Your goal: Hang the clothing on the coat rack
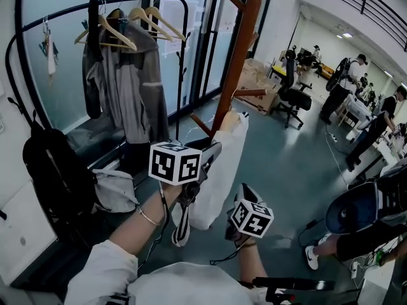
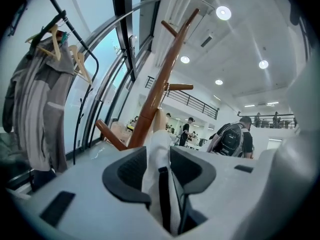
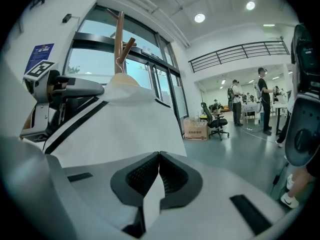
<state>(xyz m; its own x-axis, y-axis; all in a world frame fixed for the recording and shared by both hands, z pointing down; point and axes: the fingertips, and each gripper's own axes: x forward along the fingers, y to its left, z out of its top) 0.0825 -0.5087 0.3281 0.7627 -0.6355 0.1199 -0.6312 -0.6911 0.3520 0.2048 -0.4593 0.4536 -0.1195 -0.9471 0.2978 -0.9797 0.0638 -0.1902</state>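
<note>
A white garment (image 1: 219, 170) hangs against the brown coat rack (image 1: 238, 49), its top apparently draped over one of the low pegs and its length falling toward the floor (image 1: 286, 170). The left tool (image 1: 215, 150) stands with its jaws apart, the cloth running loosely between them without being pinched. The right tool (image 1: 247, 192), lower down, has its jaws closed tight on a fold of the same garment. Behind, a black rail (image 1: 95, 5) carries wooden hangers (image 1: 117, 33) and a grey jacket (image 1: 130, 81). A black backpack (image 1: 54, 170) slumps against the wall at left, its contents unseen. A cardboard box (image 1: 257, 84) sits beyond the rack's pole, too far off to show what it holds. An office chair (image 1: 292, 97) and several people fill the hall at right.
</note>
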